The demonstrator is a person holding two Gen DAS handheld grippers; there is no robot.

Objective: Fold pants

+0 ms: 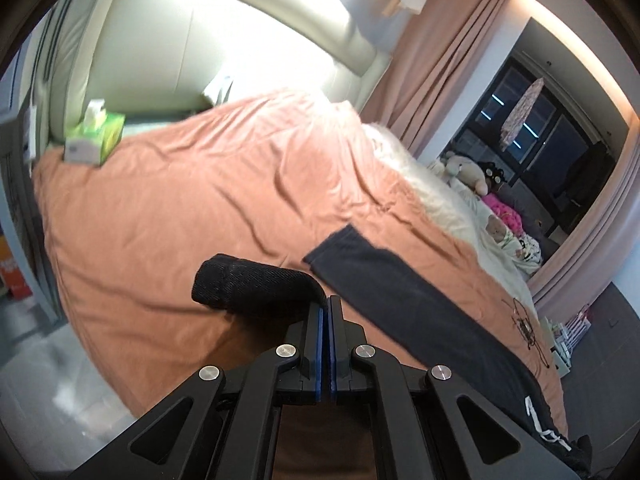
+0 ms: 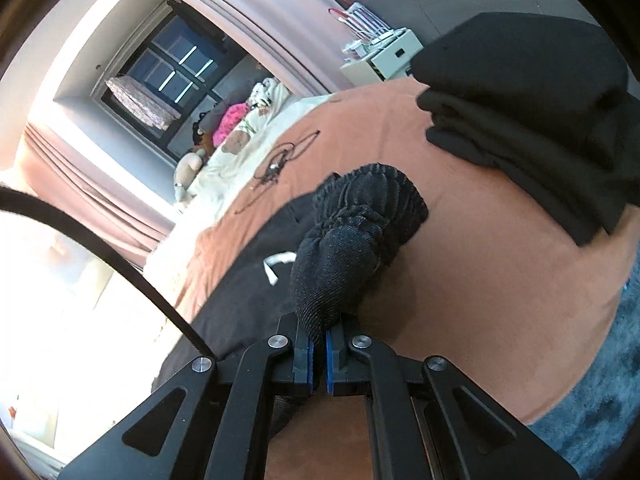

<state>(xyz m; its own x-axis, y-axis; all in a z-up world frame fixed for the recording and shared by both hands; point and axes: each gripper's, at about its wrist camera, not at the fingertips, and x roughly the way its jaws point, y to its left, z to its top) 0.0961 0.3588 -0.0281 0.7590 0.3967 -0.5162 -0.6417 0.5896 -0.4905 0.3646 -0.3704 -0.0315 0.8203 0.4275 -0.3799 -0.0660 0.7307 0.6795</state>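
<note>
Dark navy pants [image 1: 404, 292] lie across the orange bedspread [image 1: 180, 208]. One leg stretches flat toward the far right of the left wrist view. My left gripper [image 1: 328, 304] is shut on the cuff end of the other leg [image 1: 252, 280], lifted above the bed. My right gripper [image 2: 320, 332] is shut on the bunched elastic waistband [image 2: 352, 232], raised above the bed; the white drawstring [image 2: 276, 264] hangs beside it. The rest of the pants [image 2: 240, 300] trails left of it on the bedspread [image 2: 500, 280].
A stack of folded dark clothes [image 2: 532, 112] sits on the bed at upper right. A black cable [image 2: 280, 160] lies on the bedspread. A green tissue box [image 1: 94, 136] stands near the headboard. Stuffed toys [image 1: 468, 170] and a white blanket [image 1: 432, 196] line the far side.
</note>
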